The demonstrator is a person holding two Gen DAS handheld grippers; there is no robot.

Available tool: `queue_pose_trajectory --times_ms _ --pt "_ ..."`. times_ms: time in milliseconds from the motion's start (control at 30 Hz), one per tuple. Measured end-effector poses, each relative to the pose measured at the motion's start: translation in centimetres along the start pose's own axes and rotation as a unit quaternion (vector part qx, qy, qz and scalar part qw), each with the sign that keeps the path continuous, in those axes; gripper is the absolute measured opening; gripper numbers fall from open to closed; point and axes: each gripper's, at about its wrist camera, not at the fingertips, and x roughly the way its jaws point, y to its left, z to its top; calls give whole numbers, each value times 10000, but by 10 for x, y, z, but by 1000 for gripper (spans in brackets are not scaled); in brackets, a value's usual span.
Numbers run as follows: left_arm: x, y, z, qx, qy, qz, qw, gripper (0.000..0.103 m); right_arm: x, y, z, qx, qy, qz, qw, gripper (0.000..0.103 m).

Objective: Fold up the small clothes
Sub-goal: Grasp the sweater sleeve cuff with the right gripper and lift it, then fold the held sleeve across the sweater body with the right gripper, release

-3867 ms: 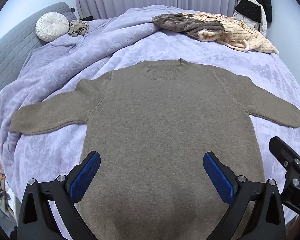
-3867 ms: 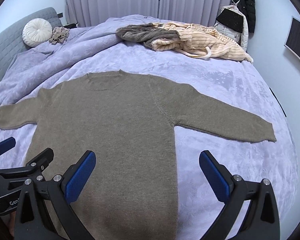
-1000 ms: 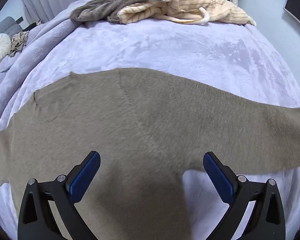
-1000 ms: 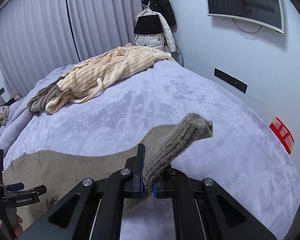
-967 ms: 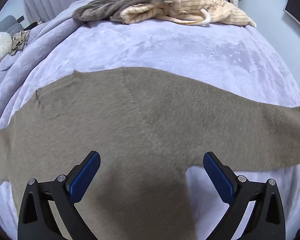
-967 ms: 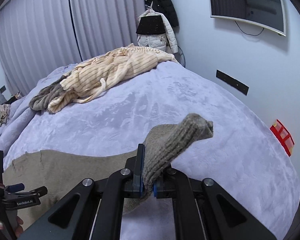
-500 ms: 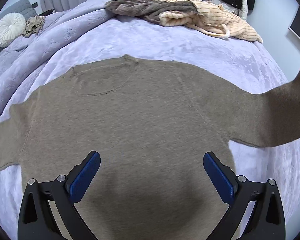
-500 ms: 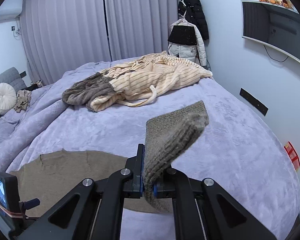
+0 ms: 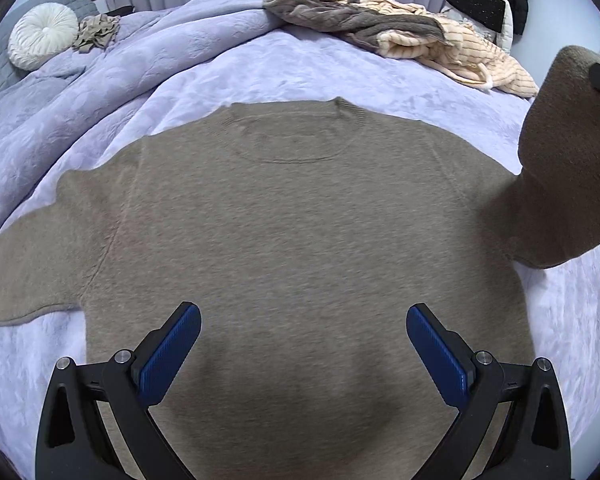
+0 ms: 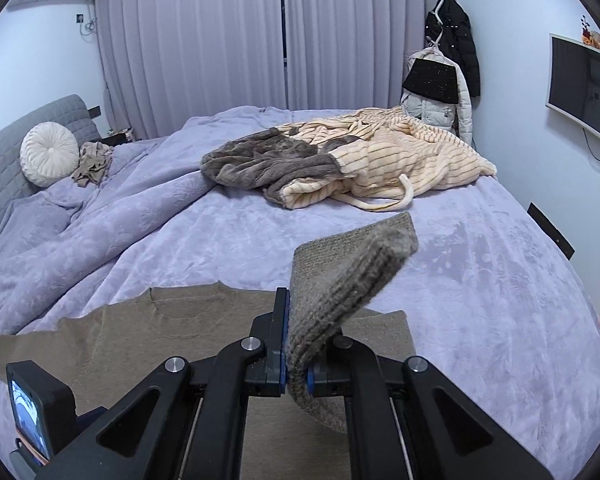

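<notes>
Since approx 4 s ago the right sleeve has come up off the bed: it lay flat then, now it's lifted and swinging in over the body, w/ the right view tipped up toward the room.

Right tongs (image 10: 296,364) are clamped on the ribbed cuff of the taupe knit sweater (image 9: 300,240); the cuff (image 10: 352,276) sticks up and fwd past the blue pads. Left tongs (image 9: 302,354) hover w/ fingers wide apart, nothing between them, right above the sweater's lower body. Sweater lies face up on the lilac plush bedspread (image 9: 300,64), neckline away from the tongs, left sleeve out flat to the left.

Progress, as I judge it: early. Garment is spread and the first sleeve fold is underway; still to do are laying that sleeve across the chest, the left sleeve, then folding the body.

Views: left cam shows the whole torso, flat left sleeve and the raised sleeve (image 9: 556,160) as a tall flap at far right, but not the grip. Right cam shows the grip itself, plus the cream striped and grey fleece pile (image 10: 340,160) beyond, round white cushion (image 10: 49,154), curtains, hanging jackets (image 10: 448,64) and wall screen (image 10: 584,88); the sweater's hem is hidden there.
</notes>
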Motion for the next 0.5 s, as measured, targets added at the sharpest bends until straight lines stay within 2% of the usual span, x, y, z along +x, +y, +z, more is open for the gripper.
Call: queue_pose_trajectory --times_ms 500 --pt "-2 105 -38 -811 74 -2 9967 103 40 143 -24 -656 378 491 9959 7"
